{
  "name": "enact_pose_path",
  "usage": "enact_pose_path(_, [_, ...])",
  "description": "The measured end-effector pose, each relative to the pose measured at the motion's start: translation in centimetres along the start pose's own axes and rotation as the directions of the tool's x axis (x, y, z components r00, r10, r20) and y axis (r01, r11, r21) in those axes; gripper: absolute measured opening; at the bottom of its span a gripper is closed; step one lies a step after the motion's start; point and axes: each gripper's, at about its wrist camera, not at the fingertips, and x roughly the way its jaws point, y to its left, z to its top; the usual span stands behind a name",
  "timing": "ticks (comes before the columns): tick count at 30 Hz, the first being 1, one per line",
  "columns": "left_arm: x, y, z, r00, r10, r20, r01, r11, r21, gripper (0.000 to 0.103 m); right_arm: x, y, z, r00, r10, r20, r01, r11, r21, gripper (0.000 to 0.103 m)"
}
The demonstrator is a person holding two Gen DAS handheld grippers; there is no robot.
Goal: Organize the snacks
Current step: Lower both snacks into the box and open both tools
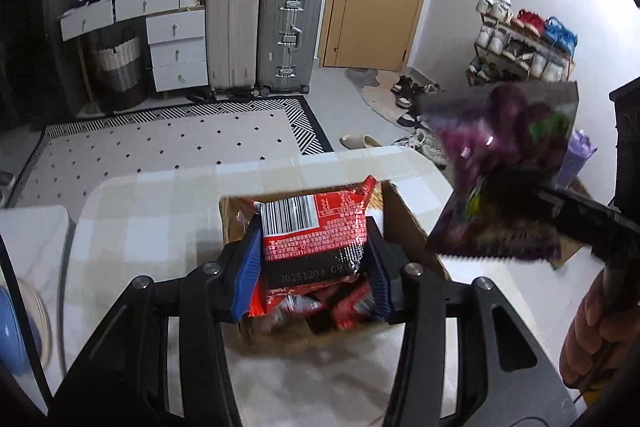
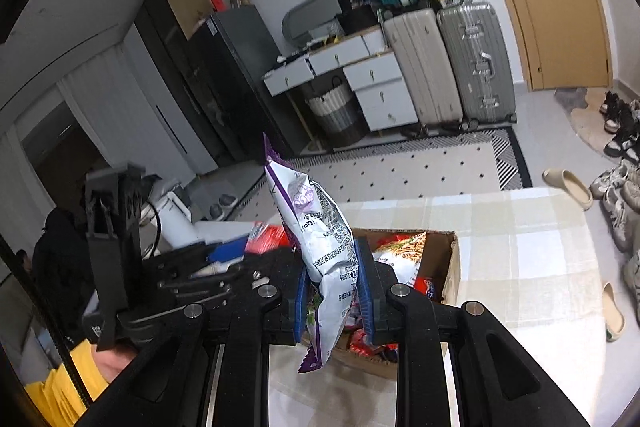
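The left hand-held gripper (image 1: 314, 269) is clamped on a red snack packet (image 1: 314, 231), its blue pads pressing the packet's two sides; the packet hangs above an open cardboard box (image 1: 404, 223) that sits on a worktop (image 1: 160, 211) covered in a pale checked cloth. The packet is glossy red with a black band near its lower edge, a white barcode panel at the upper left, and dense small white print that is too fine to read; the black band carries the stamped digits "20251203" followed by "09". More red wrappers lie loose inside the box beneath it. The right hand-held gripper (image 2: 334, 291) is closed tight on a white and purple snack bag (image 2: 320, 239), which it holds upright and edge-on between its blue pads, also over the box (image 2: 450, 267). That bag has a purple zigzag-cut rim, a round purple emblem near its top and blocks of grey print, none of it legible. In the left wrist view the same bag (image 1: 504, 167) appears motion-blurred at the right, showing a dark purple face with green and yellow patches, above the person's hand (image 1: 596, 331)
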Motion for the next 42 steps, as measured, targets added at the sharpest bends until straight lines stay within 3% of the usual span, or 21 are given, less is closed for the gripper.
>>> enact_pose_path(8, [5.3, -0.9, 1.9, 0.998, -0.018, -0.062, 0.020, 0.999, 0.027, 0.044, 3.9, -2.7, -0.3, 0.996, 0.003, -0.092, 0.002, 0.998, 0.056, 0.021])
enact_pose_path(25, [12.4, -0.8, 1.3, 0.993, -0.042, -0.114, 0.041, 0.999, -0.008, 0.045, 6.3, -4.9, -2.6, 0.984, 0.020, -0.177, -0.004, 0.996, 0.089, 0.021])
enact_pose_path(31, [13.4, 0.2, 0.8, 0.991, -0.051, -0.127, 0.046, 0.998, -0.035, 0.054, 6.7, -5.0, -2.9, 0.981, 0.036, -0.193, -0.015, 0.994, 0.110, 0.021])
enact_pose_path(33, [13.6, 0.4, 0.8, 0.990, -0.036, -0.134, 0.032, 0.999, -0.031, 0.063, 6.8, -5.1, -2.9, 0.979, 0.034, -0.199, -0.013, 0.994, 0.108, 0.021])
enact_pose_path(42, [13.5, 0.8, 0.5, 0.991, -0.016, -0.130, 0.011, 0.999, -0.036, 0.073, 7.4, -5.3, -2.5, 0.975, 0.035, -0.220, -0.015, 0.996, 0.093, 0.021])
